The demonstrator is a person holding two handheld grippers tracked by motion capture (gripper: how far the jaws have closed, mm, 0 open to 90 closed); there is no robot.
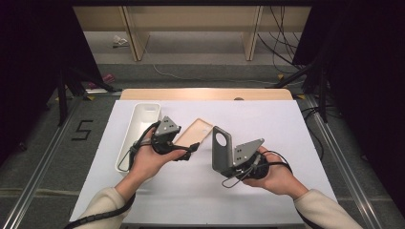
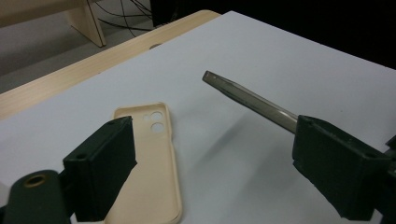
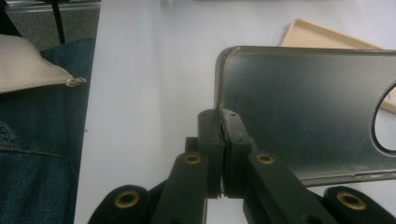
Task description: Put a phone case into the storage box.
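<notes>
A beige phone case [image 1: 195, 133] lies flat, inside up, on the white table cover, and the left gripper view shows this beige case [image 2: 149, 172] just beyond the left jaw. My left gripper [image 1: 189, 151] hovers over its near end, and in its own view the left gripper [image 2: 215, 168] is open with nothing between the pads. A grey phone case [image 1: 222, 150] with a round camera hole stands on edge. My right gripper [image 1: 228, 172] is shut on its lower corner, a grip that the right gripper view [image 3: 223, 140] shows with the grey case [image 3: 299, 107] clamped.
A long white tray [image 1: 138, 126] stands at the left of the white cover. The wooden table edge [image 1: 205, 94] runs along the back. Behind it are wooden shelving and floor cables. The person's jeans [image 3: 37, 154] are at the table's near side.
</notes>
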